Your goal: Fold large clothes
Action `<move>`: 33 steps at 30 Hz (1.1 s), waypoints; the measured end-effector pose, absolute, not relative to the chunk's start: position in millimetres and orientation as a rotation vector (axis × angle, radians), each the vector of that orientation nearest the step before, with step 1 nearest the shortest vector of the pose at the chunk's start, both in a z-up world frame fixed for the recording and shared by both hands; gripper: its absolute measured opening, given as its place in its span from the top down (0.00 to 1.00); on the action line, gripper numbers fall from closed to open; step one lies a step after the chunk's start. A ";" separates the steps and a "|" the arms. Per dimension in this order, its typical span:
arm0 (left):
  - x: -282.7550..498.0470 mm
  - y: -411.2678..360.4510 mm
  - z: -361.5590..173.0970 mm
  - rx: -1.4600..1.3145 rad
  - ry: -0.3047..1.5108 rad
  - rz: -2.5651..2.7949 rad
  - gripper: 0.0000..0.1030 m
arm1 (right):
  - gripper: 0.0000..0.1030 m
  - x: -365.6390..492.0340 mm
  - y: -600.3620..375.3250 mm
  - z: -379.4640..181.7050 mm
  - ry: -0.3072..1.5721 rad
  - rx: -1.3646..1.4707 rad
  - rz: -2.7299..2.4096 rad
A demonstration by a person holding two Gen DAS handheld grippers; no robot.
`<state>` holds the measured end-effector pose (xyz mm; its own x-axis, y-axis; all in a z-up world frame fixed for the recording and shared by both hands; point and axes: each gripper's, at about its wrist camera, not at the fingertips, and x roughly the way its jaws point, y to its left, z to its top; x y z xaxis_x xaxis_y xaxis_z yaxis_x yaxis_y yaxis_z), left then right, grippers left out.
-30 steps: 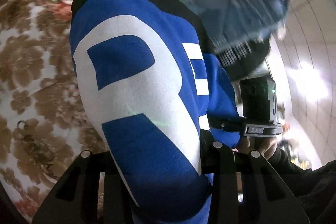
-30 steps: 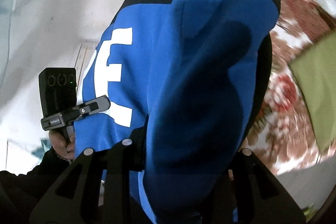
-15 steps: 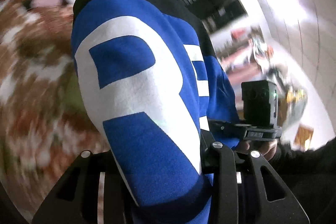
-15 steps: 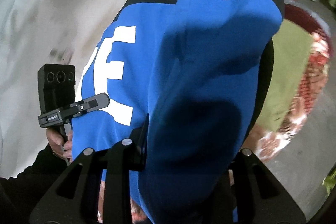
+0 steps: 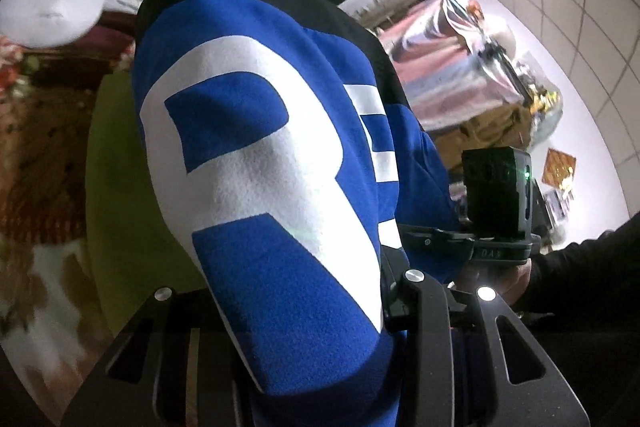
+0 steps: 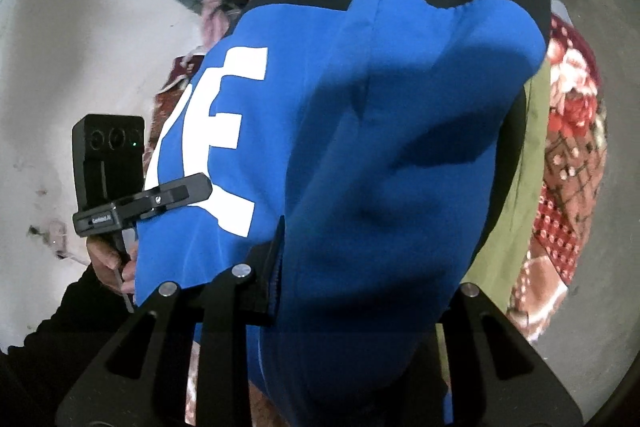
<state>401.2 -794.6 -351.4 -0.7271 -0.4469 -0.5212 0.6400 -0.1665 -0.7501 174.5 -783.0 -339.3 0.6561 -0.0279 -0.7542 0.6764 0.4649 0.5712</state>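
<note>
Left gripper (image 5: 304, 307) pinches blue sweatshirt (image 5: 260, 167), cloth bunched up over its fingers. Right gripper (image 6: 352, 291) likewise clamps the same garment. Both tilt downward, side by side. Green cloth (image 5: 116, 187) and floral blanket (image 6: 568, 163) lie beyond.

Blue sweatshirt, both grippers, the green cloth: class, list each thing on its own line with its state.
Blue sweatshirt: held up between both grippers, bunched, white letters facing out.
Left gripper: shut on the sweatshirt.
Right gripper: shut on the sweatshirt.
Green cloth: spread flat on the floral bedcover, behind the sweatshirt.
</note>
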 end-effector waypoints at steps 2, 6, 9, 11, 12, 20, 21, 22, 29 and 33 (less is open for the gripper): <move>409.8 -803.0 -389.2 0.227 1.408 -1.987 0.65 | 0.71 182.0 -784.6 -363.2 0.761 0.989 -0.484; 421.3 -800.2 -456.2 0.200 1.489 -1.937 0.57 | 0.68 195.3 -791.1 -414.2 0.815 0.955 -0.460; 429.8 -790.1 -482.3 0.169 1.526 -1.875 0.45 | 0.60 202.4 -801.7 -432.3 0.831 0.924 -0.444; 428.3 -783.2 -480.9 0.159 1.504 -1.877 0.40 | 0.53 201.6 -805.9 -437.2 0.840 0.870 -0.430; 425.5 -782.0 -478.5 0.178 1.486 -1.878 0.33 | 0.45 200.0 -805.9 -430.7 0.843 0.874 -0.430; 417.4 -733.1 -443.5 0.341 1.319 -1.740 0.08 | 0.24 154.7 -810.3 -419.1 0.910 0.689 -0.511; 416.3 -726.5 -440.5 0.357 1.296 -1.722 0.07 | 0.22 147.4 -811.2 -424.1 0.919 0.685 -0.518; 415.1 -718.5 -440.3 0.373 1.272 -1.695 0.07 | 0.22 137.8 -809.4 -426.9 0.933 0.694 -0.527; 405.9 -691.2 -388.0 0.430 1.147 -1.454 0.07 | 0.31 99.3 -806.5 -391.0 1.024 0.673 -0.728; 382.7 -692.2 -335.2 0.450 0.982 -1.501 0.05 | 0.10 133.1 -825.3 -326.0 0.902 0.566 -0.776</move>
<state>382.7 -692.2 -335.2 -0.1993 -0.6155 -0.7625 0.9451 0.0849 -0.3156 133.1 -825.3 -326.0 0.3891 -0.3497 -0.8522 0.7904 0.6019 0.1139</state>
